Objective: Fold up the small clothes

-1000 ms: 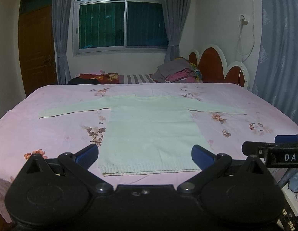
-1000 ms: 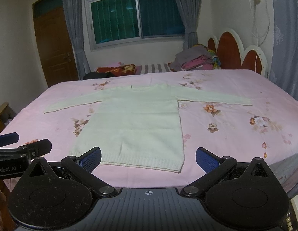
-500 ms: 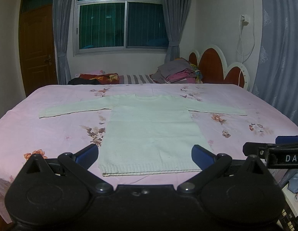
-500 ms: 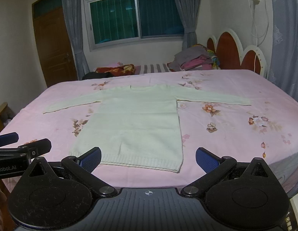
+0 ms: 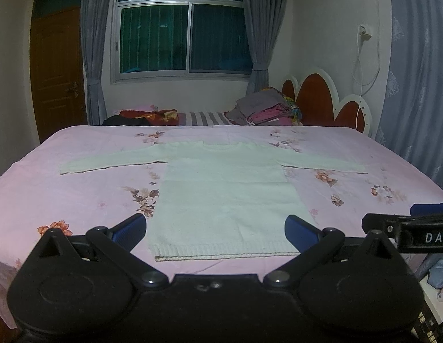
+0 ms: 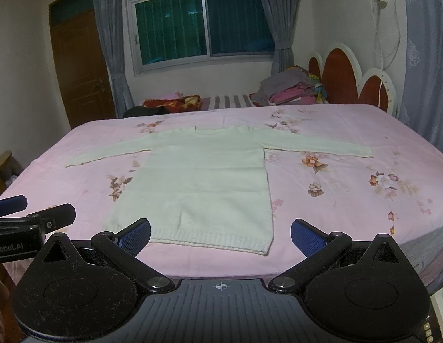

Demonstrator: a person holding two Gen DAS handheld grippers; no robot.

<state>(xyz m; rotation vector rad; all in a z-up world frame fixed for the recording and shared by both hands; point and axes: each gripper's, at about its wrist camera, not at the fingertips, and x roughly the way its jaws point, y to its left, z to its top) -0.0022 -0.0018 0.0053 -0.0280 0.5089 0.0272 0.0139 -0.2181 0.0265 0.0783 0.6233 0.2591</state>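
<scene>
The pale knitted sweater (image 5: pixel 227 197) lies flat and face-up on the pink floral bedsheet (image 5: pixel 64 200), centred across the bed; its ribbed hem (image 5: pixel 224 253) sits just inside the near edge of the bed, its neckline (image 5: pixel 221 146) points toward the far edge, and both sleeves are spread sideways toward the left and right edges. Your left gripper (image 5: pixel 215 228) hovers off the near edge with its fingers wide apart and nothing between them; your right gripper (image 6: pixel 221 233) hovers beside it in the same condition, fingers spread and empty; neither touches the fabric. Judge the task as not yet started: no fold is visible in the garment. Expect the sweater to be light, soft and limp; the knit will likely stretch and sag when lifted, and it may drag on the bedsheet and pull it into wrinkles. Take hold at firm edges rather than mid-panel: the left sleeve cuff (image 5: pixel 64 168) with the left gripper and the right sleeve cuff (image 6: pixel 367 152) with the right gripper for the sleeve folds; use the two hem corners for the lengthwise fold; pinch only the sweater layer, not the sheet beneath. The stack of folded clothes (image 6: pixel 290 88) beyond the far edge of the bed, by the headboard (image 6: pixel 350 77), lies well apart from the work area.
</scene>
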